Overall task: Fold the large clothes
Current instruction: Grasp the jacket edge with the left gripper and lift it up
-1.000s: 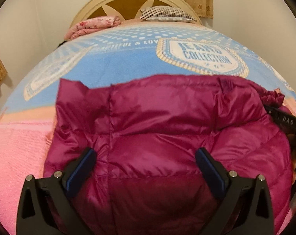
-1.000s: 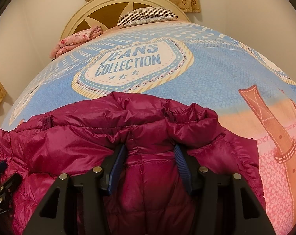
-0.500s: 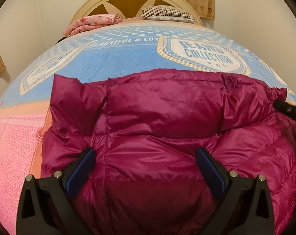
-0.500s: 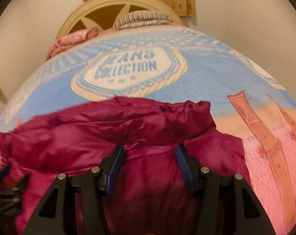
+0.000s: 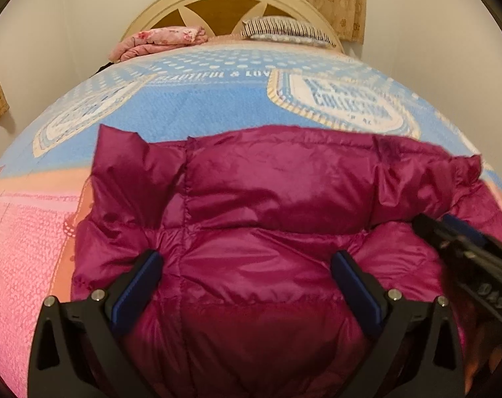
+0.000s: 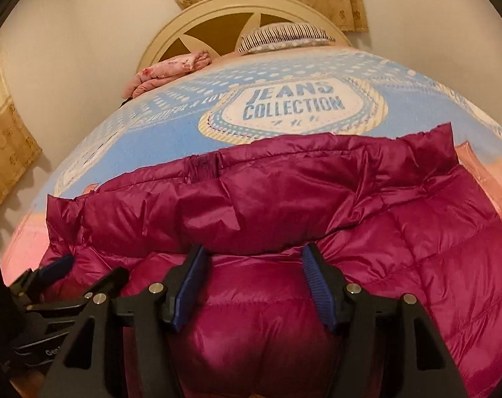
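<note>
Your magenta puffer jacket [image 5: 271, 219] lies folded across the blue-and-pink bedspread [image 5: 201, 106], collar toward the headboard [image 6: 218, 13]; your left gripper [image 5: 247, 265] hovers spread wide over it, while your right gripper [image 6: 254, 262], jaws just easing apart, pinches nothing

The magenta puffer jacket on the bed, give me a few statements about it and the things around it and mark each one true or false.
1. The puffer jacket lies on the bedspread. True.
2. The bedspread badge reads JEANS COLLECTION. True.
3. The left gripper has its jaws clamped shut. False: they stand wide apart over the jacket.
4. The striped pillow lies on the jacket. False: it sits at the headboard.
5. A folded pink blanket lies near the headboard. True.
</note>
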`<state>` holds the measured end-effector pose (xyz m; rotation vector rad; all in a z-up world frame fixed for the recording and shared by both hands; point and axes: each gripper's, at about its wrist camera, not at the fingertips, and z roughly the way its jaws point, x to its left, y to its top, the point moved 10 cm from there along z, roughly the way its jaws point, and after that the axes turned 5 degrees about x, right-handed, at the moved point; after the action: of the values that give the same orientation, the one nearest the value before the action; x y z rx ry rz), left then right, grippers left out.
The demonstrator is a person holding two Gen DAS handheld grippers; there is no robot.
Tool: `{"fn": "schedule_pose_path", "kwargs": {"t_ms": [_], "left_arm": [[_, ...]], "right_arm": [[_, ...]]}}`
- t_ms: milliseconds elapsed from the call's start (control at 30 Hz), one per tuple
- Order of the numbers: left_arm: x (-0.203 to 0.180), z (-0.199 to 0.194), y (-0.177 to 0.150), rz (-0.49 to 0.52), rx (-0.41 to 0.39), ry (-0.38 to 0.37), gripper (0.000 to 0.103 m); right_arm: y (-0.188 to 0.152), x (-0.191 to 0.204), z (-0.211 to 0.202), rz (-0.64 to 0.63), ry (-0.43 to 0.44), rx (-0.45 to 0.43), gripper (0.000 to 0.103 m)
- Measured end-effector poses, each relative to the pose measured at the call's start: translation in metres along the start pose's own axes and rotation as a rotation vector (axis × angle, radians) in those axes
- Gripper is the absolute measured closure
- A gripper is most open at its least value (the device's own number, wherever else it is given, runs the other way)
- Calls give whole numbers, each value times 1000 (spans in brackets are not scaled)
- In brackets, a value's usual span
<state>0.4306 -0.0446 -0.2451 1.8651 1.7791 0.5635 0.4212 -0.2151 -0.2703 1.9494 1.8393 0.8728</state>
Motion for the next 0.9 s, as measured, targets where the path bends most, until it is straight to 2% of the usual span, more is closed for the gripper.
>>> {"fn": "schedule_pose_path", "kwargs": {"t_ms": [67, 233, 333, 433, 567, 600, 700, 833, 900], "left_arm": [[7, -15, -5, -18, -10, -19, 0], [41, -80, -21, -21, -118, -8, 0], [70, -96, -36, -62, -129, -19, 0], [84, -85, -54, -123, -62, -106, 0], [81, -71, -67, -185, -26, -207, 0], [79, -69, -66, -203, -31, -250, 3], [72, -62, -63, -221, -29, -315, 12], [75, -44, -63, -253, 12, -341, 14], [75, -43, -64, -255, 4, -369, 16]], "right_arm": [[-2, 1, 4, -6, 6, 9, 40], [-4, 0, 5, -1, 29, 9, 38], [-5, 1, 0, 15, 58, -6, 38], [-5, 1, -3, 26, 80, -21, 37], [-5, 3, -7, 20, 104, -40, 34], [-5, 3, -9, 22, 120, -48, 33], [-4, 3, -12, 35, 166, -63, 32], [-3, 5, -14, 40, 191, -77, 32], [-3, 6, -15, 38, 198, -82, 32]]}}
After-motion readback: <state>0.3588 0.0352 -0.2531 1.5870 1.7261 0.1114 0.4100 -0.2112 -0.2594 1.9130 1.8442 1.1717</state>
